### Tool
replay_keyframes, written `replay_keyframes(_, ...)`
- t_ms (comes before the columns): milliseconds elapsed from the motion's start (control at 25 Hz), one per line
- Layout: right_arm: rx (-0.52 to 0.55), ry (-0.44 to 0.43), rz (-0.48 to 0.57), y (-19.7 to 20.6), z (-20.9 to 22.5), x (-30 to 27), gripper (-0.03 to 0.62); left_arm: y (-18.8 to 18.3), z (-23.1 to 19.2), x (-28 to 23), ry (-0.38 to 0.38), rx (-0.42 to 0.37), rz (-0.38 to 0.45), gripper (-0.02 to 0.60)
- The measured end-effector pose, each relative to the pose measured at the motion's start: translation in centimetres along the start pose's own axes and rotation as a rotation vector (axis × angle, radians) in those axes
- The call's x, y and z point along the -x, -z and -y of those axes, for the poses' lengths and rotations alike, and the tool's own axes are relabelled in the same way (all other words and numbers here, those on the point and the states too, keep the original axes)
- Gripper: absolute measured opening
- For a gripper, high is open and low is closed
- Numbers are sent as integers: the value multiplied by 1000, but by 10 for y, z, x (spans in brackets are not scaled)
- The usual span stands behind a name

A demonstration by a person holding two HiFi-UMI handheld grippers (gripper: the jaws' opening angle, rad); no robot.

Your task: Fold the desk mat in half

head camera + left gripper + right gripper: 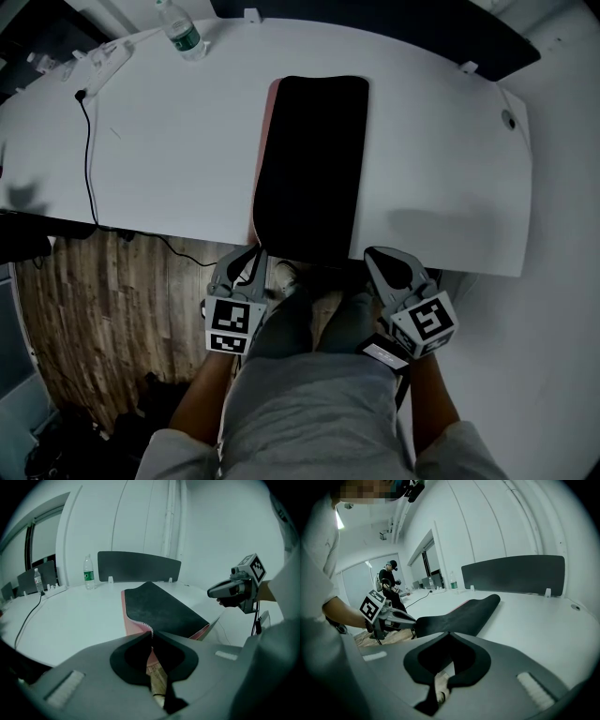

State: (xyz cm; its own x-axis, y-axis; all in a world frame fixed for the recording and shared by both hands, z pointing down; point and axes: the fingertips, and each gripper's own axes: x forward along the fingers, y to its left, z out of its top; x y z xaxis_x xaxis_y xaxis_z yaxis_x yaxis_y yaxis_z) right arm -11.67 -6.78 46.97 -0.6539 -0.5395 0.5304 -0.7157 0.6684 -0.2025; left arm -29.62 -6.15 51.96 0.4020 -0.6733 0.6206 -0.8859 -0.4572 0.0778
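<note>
The desk mat (pixel 314 159), black on top and pink underneath, lies lengthwise on the white desk (pixel 169 150), its near end hanging over the front edge. My left gripper (pixel 255 253) is shut on the mat's near left corner. In the left gripper view the stitched edge of the mat (pixel 161 606) sits right at that gripper's (pixel 151 633) tips. My right gripper (pixel 370 253) is by the near right corner with its jaws together. In the right gripper view the mat (pixel 459 613) lies just beyond that gripper's (pixel 447 633) tips, and I see nothing pinched between them.
A water bottle (pixel 183 33) and a power strip (pixel 103 58) with a black cable (pixel 89 159) sit at the desk's far left. A dark divider panel (pixel 138 565) runs along the back edge. Another person (pixel 391 585) stands far off. Wooden floor (pixel 103 309) lies below.
</note>
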Motion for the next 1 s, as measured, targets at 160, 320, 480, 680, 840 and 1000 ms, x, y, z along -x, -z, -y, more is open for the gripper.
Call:
replay_keyframes(160,8,-8,-6,-3,-6,-7,7,7,-9,-2,-4,9,-12,35)
replay_keyframes(320,5,-5,-11,-2,-9,-11,8,20,-12,-7,10,45,-35,37)
replay_keyframes(480,5,-1,-17,0,-11,-13,8,32,-13,-14,25,83,-69,38)
replay_keyframes(680,2,5,-20,3,-14,-12,8,46,-17,-16,22,103,-103,46)
replay_keyframes(840,2,4,-20,4,-17,-13,8,56,-20,-16,16,100,-134,71)
replay_keyframes(1000,-2,0,-16,4,-22,-14,7,60,-23,-16,4,87,-151,94)
